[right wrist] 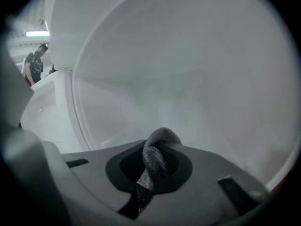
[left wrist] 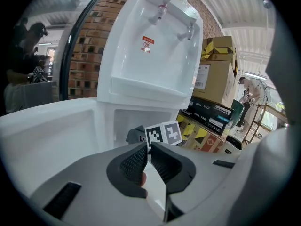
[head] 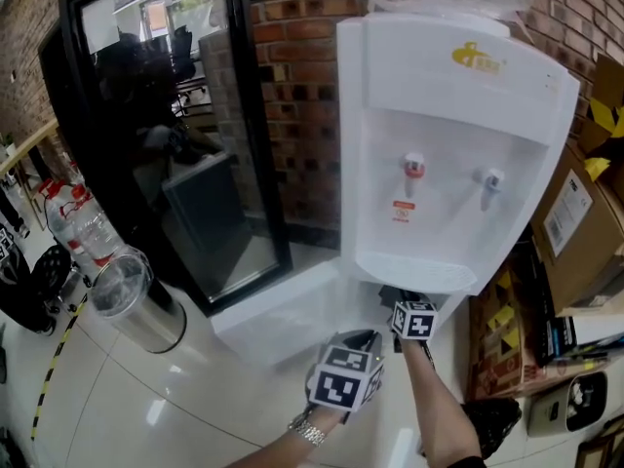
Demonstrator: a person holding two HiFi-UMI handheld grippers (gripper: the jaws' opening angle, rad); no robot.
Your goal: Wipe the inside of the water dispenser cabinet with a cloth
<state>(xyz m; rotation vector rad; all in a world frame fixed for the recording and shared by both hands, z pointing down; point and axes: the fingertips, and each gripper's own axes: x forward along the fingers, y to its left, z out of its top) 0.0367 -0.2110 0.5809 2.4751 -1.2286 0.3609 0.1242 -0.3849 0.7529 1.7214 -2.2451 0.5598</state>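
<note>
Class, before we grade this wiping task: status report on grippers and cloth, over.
Right gripper shut on grey cloth, inside water dispenser cabinet. Left gripper shut, empty, outside. Cabinet door open; nothing blocking.

Grey cloth (right wrist: 162,139) bunched, pinched in right gripper (right wrist: 154,166) inside white cabinet (right wrist: 188,79); door (head: 278,312) swung open.

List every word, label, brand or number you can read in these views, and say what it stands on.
No text can be read.
Gold logo on the water dispenser: too blurred.
Red sticker under the red tap: too small.
White label on the cardboard box: too small.
White print on the black box: blurred.
Marker cube: black-and-white pattern, no words.
</note>
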